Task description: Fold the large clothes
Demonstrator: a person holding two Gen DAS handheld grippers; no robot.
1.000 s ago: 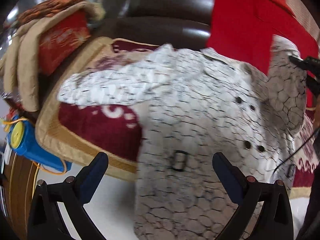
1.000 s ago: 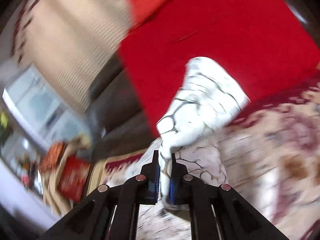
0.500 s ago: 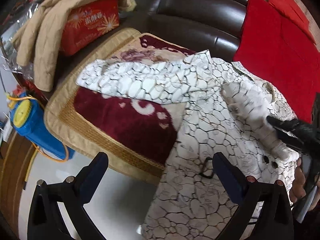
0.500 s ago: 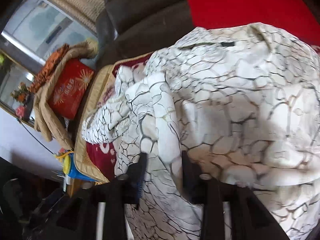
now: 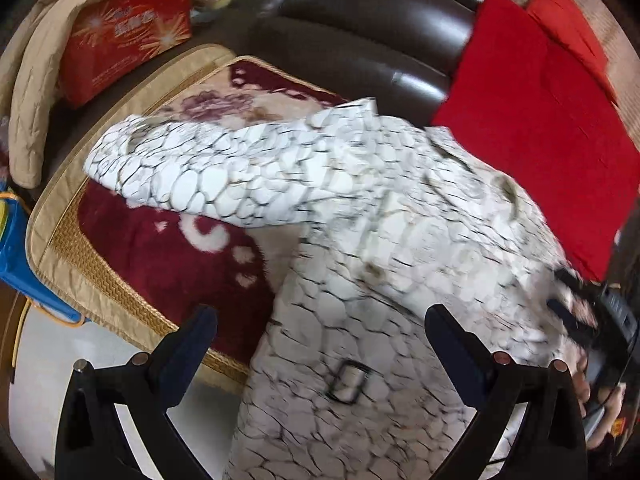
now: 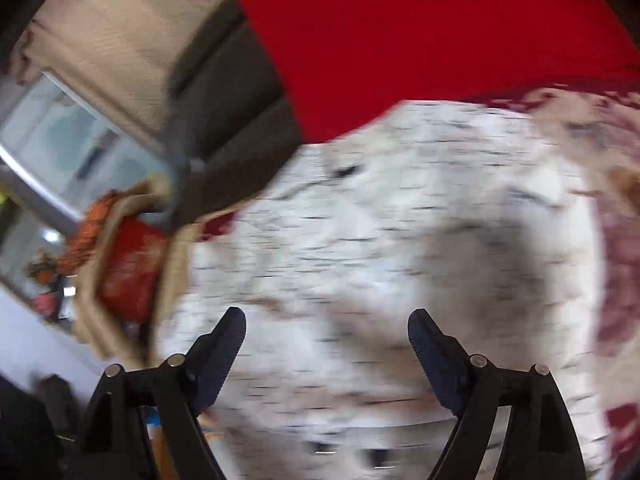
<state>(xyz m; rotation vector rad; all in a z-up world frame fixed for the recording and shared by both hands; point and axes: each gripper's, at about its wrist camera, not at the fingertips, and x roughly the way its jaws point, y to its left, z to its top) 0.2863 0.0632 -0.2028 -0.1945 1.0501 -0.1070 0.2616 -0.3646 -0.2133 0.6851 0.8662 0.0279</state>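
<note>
Left gripper (image 5: 320, 332): jaws spread wide, nothing between them; it hovers over the hem end of the coat, probably ready to take the next edge.
Right gripper (image 6: 326, 332): jaws spread wide, empty; it hangs just above the garment body. In the left wrist view it shows at the right edge, blurred, beside the cloth.
Coat (image 5: 400, 240): large white garment with a dark crackle print, lying across the sofa seat, its lower end hanging over the front edge toward the floor.
Buckle (image 5: 346, 380): dark rectangular fitting on the near panel, face up between the left jaws; it suggests the front of the garment is uppermost.
Sleeve (image 5: 200, 168): stretched out to the left over the rug, flat and unfolded; by my reading this is the part left to bring in.
Right side of coat (image 6: 400, 240): heavily blurred; whether a sleeve is folded across it cannot be told.
Rug (image 5: 168, 256): maroon and cream cover with a gold border on the seat, serving as the folding surface.
Red cushion (image 5: 532, 136): leaning against the dark sofa back (image 5: 360, 40), behind the collar end.
Red box (image 5: 128, 36): on the far left, wrapped by a beige jacket (image 5: 28, 92), well apart from the work.
Stage: folding judged early, with one sleeve not yet in.
</note>
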